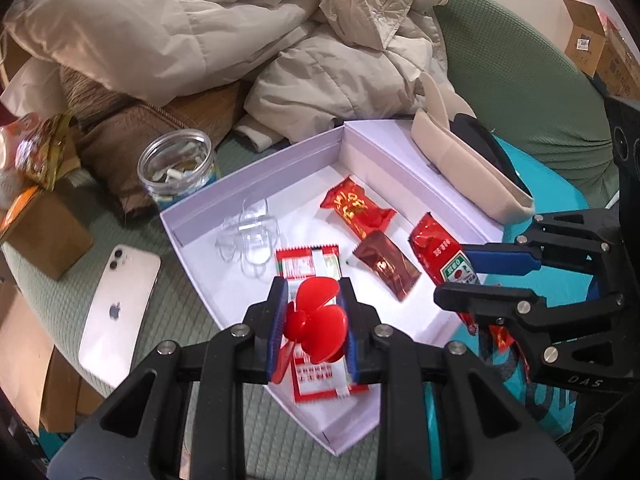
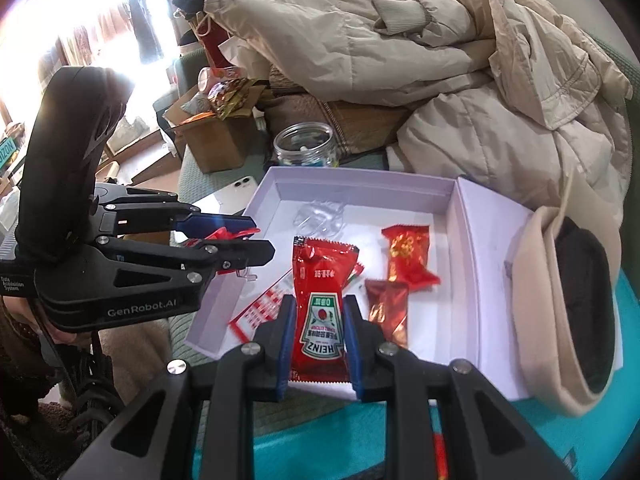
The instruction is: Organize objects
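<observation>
Left wrist view: my left claw (image 1: 314, 328) clamps red propeller (image 1: 316, 316); right claw (image 2: 318, 340) clamps ketchup packet (image 2: 320, 308). Risk: thin packet slipping, missing white box (image 1: 256, 168).

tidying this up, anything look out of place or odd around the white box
Yes: a beige jacket sleeve lies draped over the white box at its right edge. A phone lies loose on the green cushion beside the box. Nothing looks spilled or torn.
</observation>
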{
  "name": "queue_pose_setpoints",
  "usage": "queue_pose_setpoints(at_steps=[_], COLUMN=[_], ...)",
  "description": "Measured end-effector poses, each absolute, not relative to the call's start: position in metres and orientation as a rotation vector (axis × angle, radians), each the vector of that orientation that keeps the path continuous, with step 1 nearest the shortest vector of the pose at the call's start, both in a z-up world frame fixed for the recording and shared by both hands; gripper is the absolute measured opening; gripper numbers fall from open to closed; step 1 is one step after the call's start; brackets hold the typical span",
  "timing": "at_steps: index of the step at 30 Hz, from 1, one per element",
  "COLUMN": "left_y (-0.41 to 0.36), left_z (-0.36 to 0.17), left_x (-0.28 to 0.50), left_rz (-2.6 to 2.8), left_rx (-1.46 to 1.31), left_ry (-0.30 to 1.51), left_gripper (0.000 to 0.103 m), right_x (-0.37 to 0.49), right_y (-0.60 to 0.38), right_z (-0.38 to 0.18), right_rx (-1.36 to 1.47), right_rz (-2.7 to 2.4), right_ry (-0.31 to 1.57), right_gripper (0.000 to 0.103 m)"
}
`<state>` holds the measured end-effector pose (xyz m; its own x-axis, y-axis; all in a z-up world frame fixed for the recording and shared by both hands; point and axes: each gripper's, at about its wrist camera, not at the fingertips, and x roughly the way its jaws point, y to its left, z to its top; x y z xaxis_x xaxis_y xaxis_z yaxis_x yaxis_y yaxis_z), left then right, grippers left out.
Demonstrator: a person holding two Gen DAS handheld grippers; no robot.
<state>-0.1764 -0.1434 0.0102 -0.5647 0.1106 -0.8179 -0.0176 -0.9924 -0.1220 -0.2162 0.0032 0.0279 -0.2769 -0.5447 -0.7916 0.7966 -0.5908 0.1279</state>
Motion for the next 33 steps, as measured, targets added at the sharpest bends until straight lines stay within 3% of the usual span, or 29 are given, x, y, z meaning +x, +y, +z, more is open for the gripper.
queue_pose_setpoints(at_steps=[17,33], left_y=[-0.144,-0.159], left_z=[-0.017,-0.038], left_x=[-0.223,-0.24], left_rz=[2.678,2.662], left_rx=[-1.452,-1.492], left_ry=[-0.096,-0.178], left_gripper=[0.024,0.024], right_x=[-0.259,-0.27], right_y=[-0.01,-0.012], right_z=[0.016,-0.014], right_rx=[1.11,1.189], right_rz=[-2.006,-2.043], right_ry=[0.338,0.296], right_gripper=[0.023,0.023])
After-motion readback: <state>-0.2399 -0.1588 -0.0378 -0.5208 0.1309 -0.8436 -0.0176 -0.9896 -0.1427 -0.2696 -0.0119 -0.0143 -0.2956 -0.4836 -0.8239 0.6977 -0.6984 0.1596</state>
